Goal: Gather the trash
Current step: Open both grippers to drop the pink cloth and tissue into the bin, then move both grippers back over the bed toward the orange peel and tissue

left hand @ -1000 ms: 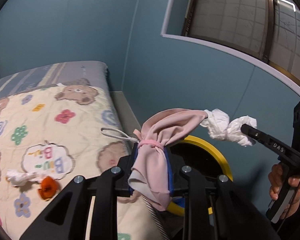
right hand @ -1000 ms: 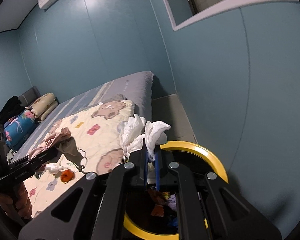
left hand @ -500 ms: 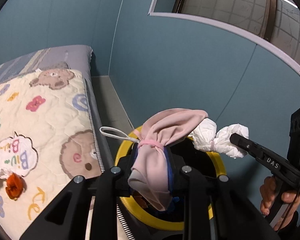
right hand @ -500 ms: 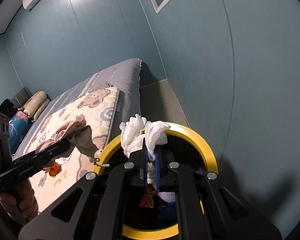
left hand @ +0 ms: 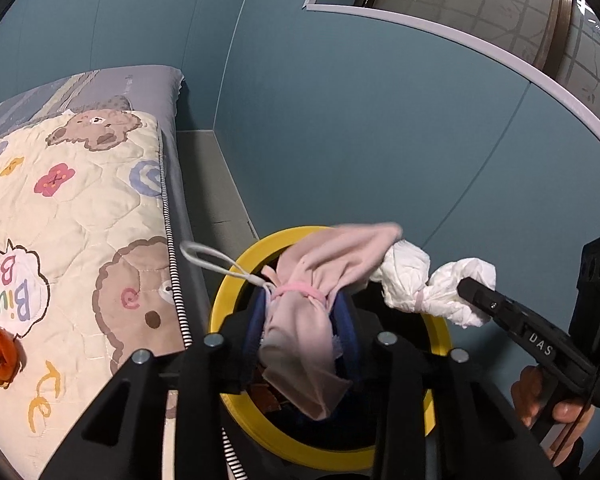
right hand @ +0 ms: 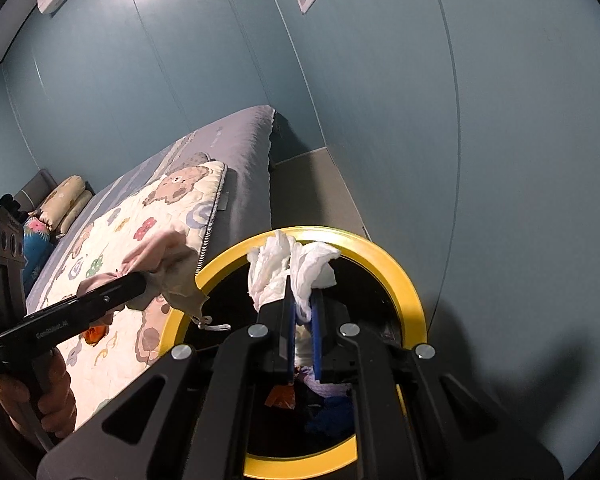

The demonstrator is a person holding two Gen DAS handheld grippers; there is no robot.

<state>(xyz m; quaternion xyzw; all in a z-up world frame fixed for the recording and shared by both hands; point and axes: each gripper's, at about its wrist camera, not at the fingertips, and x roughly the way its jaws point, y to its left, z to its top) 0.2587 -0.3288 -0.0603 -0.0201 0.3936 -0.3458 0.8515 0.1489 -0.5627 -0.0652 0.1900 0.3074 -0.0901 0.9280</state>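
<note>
1. Hovering both loads over the yellow-rimmed bin point(left hand: 440, 340) now, where a second ago the bed filled most of both views and only an arc of the rim showed.
2. Left tool point(left hand: 300, 320): jaws opening, pink cloth bundle point(left hand: 320, 280) between them, pads barely pressing if at all; bundle above the bin's mouth at its 9 o'clock side, white loop trailing toward the bed point(left hand: 80, 208).
3. Right tool point(right hand: 302, 312): clenched on the white crumpled tissue point(right hand: 292, 268), poised above the dark opening near 12 o'clock.
4. Inside the bin: orange and blue scraps already lying at the bottom.
5. On the bed quilt, at 9 o'clock from the bin: an orange scrap point(left hand: 2, 360) not yet collected.
6. Judged: drop of the cloth under way, tissue release due next, then back to the bed.
</note>
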